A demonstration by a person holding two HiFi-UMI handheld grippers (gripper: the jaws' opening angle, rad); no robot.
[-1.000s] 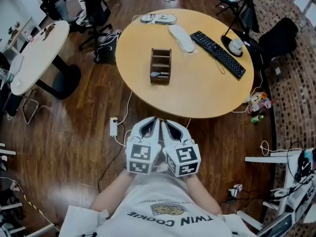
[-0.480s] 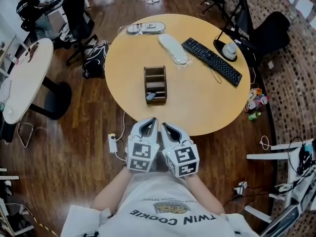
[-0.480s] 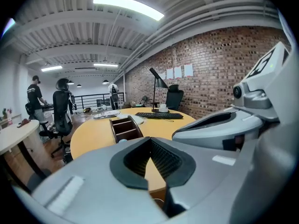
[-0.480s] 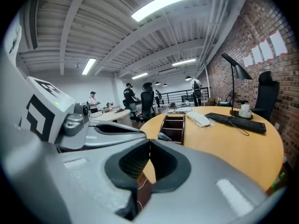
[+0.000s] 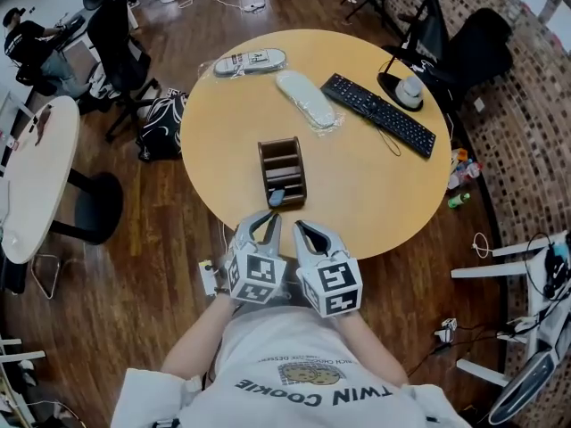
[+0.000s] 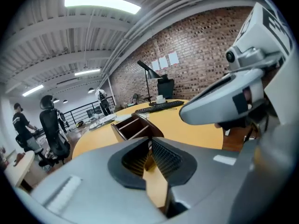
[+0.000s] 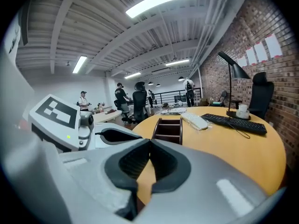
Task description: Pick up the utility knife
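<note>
Round worktop (image 5: 375, 185) over dark wood floor (image 5: 152, 257), with open floor all along the near edge. Left gripper (image 5: 268, 215) at the near rim, with jaws a crack apart, just now opening, nothing between. Right gripper (image 5: 300, 226) close beside it, with jaws together and empty. Utility knife (image 5: 277, 197) in the nearest compartment of the brown organizer (image 5: 282, 150), just ahead of both grippers and close to the rim. Bare worktop to either side of the organizer. Keyboard (image 5: 379, 114), lamp base (image 5: 409, 92) and white pouch (image 5: 305, 98) well apart, toward the far edge.
</note>
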